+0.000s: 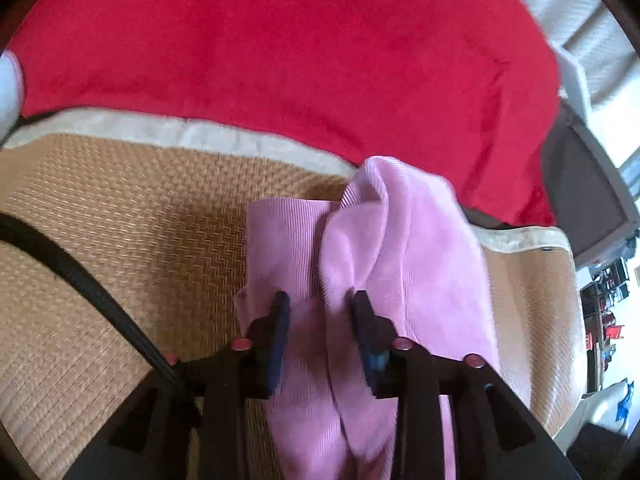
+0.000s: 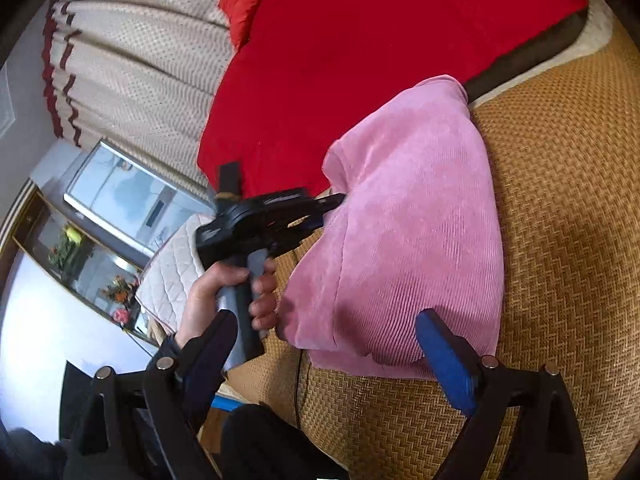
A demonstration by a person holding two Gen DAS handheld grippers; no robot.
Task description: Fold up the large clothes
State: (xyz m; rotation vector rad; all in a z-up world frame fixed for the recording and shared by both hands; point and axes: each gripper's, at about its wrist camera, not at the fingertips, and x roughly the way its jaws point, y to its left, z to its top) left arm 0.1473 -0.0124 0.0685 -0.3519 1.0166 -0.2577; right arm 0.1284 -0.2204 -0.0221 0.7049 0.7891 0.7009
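Left hand-held gripper (image 1: pixel 320 312): jaws clenched on a bunched edge of the pink garment (image 1: pixel 400 248), lifting it off the woven mat (image 1: pixel 120 240). Right hand-held gripper (image 2: pixel 324 344): jaws spread wide, empty, garment hanging at 12 o'clock. Judged step: carrying a fold over. Next: right catches the lower hem. Red blanket (image 1: pixel 280 40) at 12 o'clock crowds the laying space.

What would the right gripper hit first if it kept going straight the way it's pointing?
Most likely the pink garment, bunched on the woven mat straight ahead of the open right gripper. Depth is unclear; the left gripper holding the cloth lies left of that line.
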